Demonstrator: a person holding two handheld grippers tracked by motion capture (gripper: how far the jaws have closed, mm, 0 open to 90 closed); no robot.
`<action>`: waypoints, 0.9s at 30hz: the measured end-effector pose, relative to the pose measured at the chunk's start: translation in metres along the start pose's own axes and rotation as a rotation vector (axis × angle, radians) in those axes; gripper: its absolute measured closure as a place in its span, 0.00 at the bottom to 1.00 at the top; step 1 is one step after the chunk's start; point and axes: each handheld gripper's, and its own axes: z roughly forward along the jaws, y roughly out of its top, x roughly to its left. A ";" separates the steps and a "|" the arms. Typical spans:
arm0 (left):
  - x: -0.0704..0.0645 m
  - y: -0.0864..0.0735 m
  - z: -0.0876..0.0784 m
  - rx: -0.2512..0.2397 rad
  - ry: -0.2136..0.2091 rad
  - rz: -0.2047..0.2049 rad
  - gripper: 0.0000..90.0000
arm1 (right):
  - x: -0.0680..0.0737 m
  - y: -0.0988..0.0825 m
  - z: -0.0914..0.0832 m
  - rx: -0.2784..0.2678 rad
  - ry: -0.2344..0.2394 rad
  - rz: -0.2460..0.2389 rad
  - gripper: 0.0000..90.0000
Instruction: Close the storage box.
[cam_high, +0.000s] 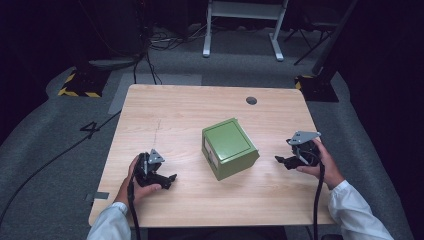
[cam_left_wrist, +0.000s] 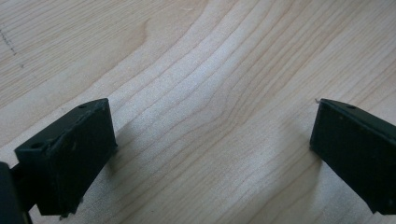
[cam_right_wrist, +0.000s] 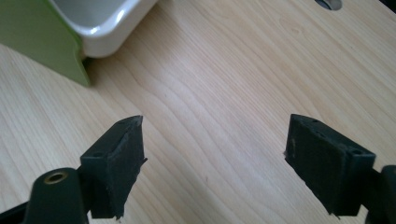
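You hold the left gripper (cam_high: 167, 178) and right gripper (cam_high: 283, 160) low on the table (cam_high: 175, 107), jaws spread wide and empty, flanking the green box (cam_high: 230, 148) at centre frame, likely readying a 2-sided approach.

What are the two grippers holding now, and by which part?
Nothing. The left gripper and right gripper are both open over bare table, apart from the green box.
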 end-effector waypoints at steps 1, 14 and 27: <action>0.000 0.000 0.000 0.000 0.000 0.000 0.00 | 0.000 -0.002 -0.001 0.001 -0.005 -0.003 0.22; 0.000 0.000 0.000 0.000 0.000 0.000 0.00 | 0.000 -0.044 -0.010 0.014 -0.019 0.036 0.22; 0.000 -0.001 -0.001 0.001 0.003 0.004 0.00 | -0.001 -0.084 -0.016 -0.007 -0.029 0.134 0.21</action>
